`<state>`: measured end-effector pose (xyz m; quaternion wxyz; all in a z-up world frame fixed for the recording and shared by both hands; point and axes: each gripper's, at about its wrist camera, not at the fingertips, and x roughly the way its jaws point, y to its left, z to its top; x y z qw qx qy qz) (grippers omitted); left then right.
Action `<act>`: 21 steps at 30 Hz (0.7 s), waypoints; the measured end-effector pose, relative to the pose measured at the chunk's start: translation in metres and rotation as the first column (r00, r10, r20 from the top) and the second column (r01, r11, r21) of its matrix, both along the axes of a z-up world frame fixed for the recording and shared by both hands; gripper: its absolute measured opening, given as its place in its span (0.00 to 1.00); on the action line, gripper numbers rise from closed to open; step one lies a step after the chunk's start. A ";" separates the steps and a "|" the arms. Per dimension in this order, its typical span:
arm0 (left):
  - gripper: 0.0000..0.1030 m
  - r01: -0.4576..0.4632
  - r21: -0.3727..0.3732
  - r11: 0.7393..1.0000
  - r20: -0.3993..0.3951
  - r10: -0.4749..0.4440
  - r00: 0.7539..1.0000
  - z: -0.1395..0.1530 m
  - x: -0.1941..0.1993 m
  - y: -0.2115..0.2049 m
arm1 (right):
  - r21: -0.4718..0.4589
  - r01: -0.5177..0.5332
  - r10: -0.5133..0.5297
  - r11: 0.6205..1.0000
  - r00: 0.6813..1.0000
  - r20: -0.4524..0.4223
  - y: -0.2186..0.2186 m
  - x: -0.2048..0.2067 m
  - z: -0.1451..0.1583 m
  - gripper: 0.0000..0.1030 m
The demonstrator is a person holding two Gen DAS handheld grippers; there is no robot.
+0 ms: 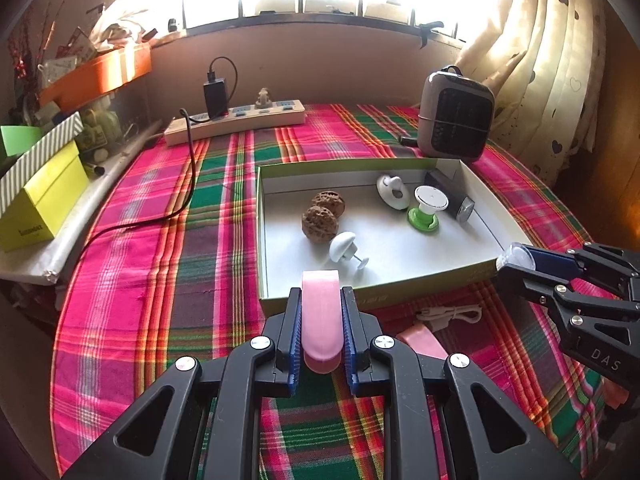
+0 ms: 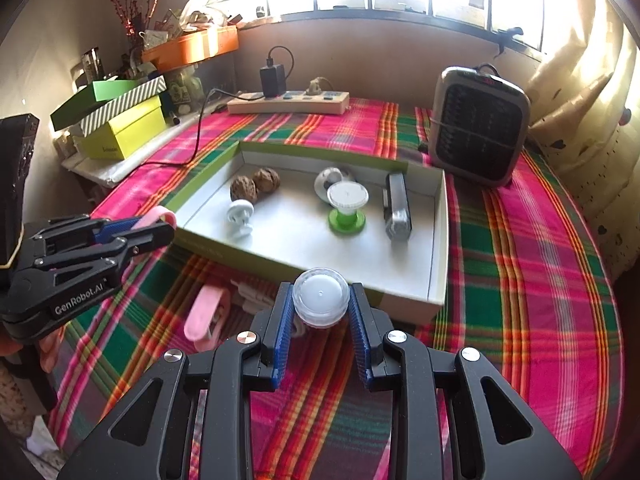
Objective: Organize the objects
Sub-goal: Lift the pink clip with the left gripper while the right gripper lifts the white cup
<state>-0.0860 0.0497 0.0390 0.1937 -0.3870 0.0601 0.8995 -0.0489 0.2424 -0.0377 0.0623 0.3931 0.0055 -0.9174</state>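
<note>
My left gripper is shut on a pink clip-like piece and holds it just before the near wall of the shallow box. My right gripper is shut on a clear round capsule at the box's near right side; it also shows in the left wrist view. The box holds two walnuts, a white mushroom-shaped piece, a green-and-white spool, a white round piece and a dark flashlight.
A second pink piece and a white cable lie on the plaid cloth before the box. A small heater stands at the back right, a power strip at the back, yellow and striped boxes at the left.
</note>
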 end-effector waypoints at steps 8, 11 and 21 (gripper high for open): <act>0.15 0.008 0.034 0.999 0.015 -0.008 1.000 0.007 -0.014 0.005 | 0.000 -0.034 0.034 0.999 0.999 -0.019 -0.005 -0.026 0.012 0.28; 0.15 0.009 0.032 0.999 0.014 -0.009 1.000 0.008 -0.019 0.009 | 0.000 -0.052 0.052 0.999 0.998 -0.018 -0.006 -0.040 0.015 0.28; 0.15 -0.011 0.003 1.000 0.036 0.011 0.999 -0.001 -0.039 0.013 | 0.011 -0.093 0.093 0.996 0.996 0.017 -0.013 -0.087 0.010 0.28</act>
